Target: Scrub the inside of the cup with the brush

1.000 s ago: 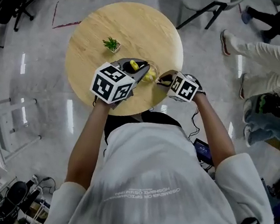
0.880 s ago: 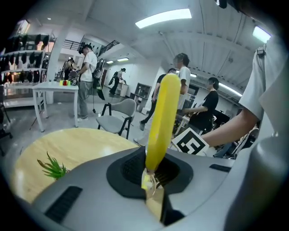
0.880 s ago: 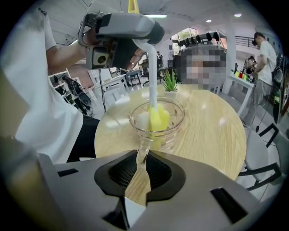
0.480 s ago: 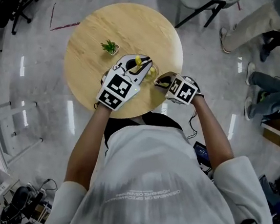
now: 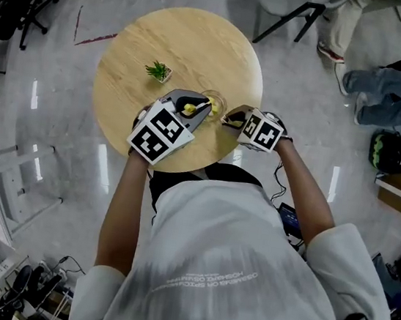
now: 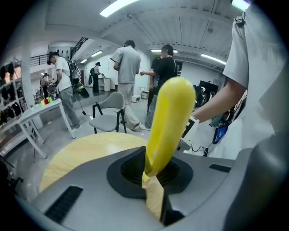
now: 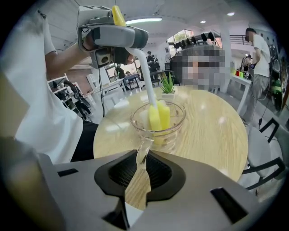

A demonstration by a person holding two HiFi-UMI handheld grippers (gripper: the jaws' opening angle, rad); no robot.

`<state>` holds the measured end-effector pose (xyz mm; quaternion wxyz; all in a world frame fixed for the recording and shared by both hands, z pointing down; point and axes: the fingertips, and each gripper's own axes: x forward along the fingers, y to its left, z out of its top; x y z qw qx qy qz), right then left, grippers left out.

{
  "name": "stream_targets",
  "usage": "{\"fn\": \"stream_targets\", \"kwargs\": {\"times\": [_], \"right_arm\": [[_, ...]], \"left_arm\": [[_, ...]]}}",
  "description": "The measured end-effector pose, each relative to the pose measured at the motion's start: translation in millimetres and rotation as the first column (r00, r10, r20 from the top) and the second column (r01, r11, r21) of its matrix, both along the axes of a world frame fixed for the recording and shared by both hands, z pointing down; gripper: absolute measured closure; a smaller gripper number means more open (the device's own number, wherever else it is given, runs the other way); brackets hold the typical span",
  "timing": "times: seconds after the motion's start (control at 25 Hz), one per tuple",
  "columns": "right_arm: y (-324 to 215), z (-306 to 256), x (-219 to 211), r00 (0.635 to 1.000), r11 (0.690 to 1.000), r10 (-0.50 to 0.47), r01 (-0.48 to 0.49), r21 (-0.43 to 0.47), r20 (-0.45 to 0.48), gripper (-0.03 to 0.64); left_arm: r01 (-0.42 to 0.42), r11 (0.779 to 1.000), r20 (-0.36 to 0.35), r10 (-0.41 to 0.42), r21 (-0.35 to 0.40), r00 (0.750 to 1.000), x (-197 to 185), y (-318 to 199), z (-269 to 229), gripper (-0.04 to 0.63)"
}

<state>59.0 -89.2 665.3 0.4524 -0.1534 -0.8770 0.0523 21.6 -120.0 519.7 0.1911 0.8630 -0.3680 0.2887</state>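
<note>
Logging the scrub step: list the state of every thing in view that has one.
cup: upright on the table, handle clamped by the right gripper.
brush: handle clamped, sponge head down inside the cup.
left gripper: shut on the brush.
right gripper: shut on the cup's handle.
potted plant: upright on the table, apart from the cup.

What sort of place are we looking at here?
Probably an open workshop or lab-style office: a round wooden table on a polished floor, a white workbench, a grey chair and people standing about.
</note>
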Motion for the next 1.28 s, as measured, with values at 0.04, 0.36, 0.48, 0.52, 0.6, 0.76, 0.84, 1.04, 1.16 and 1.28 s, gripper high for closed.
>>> {"fn": "stream_targets", "kwargs": {"times": [0.04, 0.36, 0.48, 0.52, 0.6, 0.76, 0.84, 1.04, 1.16, 1.28], "right_arm": [[-1.2, 1.2, 0.4, 1.000, 1.000, -0.001, 0.001, 0.004, 0.007, 0.532], [-1.7, -5.2, -0.8, 0.999, 0.999, -0.033, 0.034, 0.028, -0.018, 0.534], [-2.0, -5.4, -3.4, 0.999, 0.999, -0.035, 0.035, 0.028, -0.018, 0.534], [-2.8, -5.4, -3.2, 0.999, 0.999, -0.031, 0.031, 0.029, -0.018, 0.533], [-4.0, -5.2, -1.8, 1.000, 0.999, -0.022, 0.023, 0.033, -0.022, 0.534], [-6.3, -4.9, 1.1, 1.000, 0.999, 0.000, 0.001, 0.040, -0.027, 0.532], [-7.8, -5.0, 1.7, 0.999, 0.999, 0.019, -0.018, 0.040, -0.029, 0.532], [-10.4, -1.2, 0.9, 0.997, 0.997, 0.060, -0.058, 0.059, -0.037, 0.532], [-8.5, 0.1, 0.8, 0.995, 0.994, 0.095, -0.092, 0.059, -0.041, 0.532], [-15.1, 0.2, 0.4, 0.990, 0.988, 0.136, -0.132, 0.074, -0.046, 0.531]], "left_arm": [[-0.007, 1.000, -0.017, 0.007, -0.013, 1.000, 4.5, 0.2, -0.5, 0.552], [0.051, 0.996, -0.058, -0.047, 0.078, 0.997, 20.9, -16.9, -11.3, 0.552], [0.103, 0.981, -0.030, -0.099, 0.166, 0.995, 16.9, -33.0, -12.6, 0.554], [0.113, 0.977, -0.013, -0.112, 0.182, 0.994, 16.0, -36.3, -10.5, 0.552], [0.118, 0.973, 0.019, -0.124, 0.197, 0.992, 13.9, -37.9, -8.2, 0.552], [0.101, 0.977, 0.075, -0.117, 0.188, 0.990, 3.7, -28.7, -8.0, 0.552], [0.094, 0.982, 0.089, -0.110, 0.166, 0.990, -3.5, -21.6, -8.0, 0.552], [0.064, 0.996, 0.076, -0.069, 0.068, 0.995, -9.5, 1.1, -3.5, 0.554], [0.044, 0.999, -0.003, -0.044, 0.012, 0.999, -2.3, 10.9, -10.3, 0.554], [0.055, 0.998, -0.071, -0.054, 0.004, 0.996, 2.7, 9.9, -19.8, 0.554]]}}
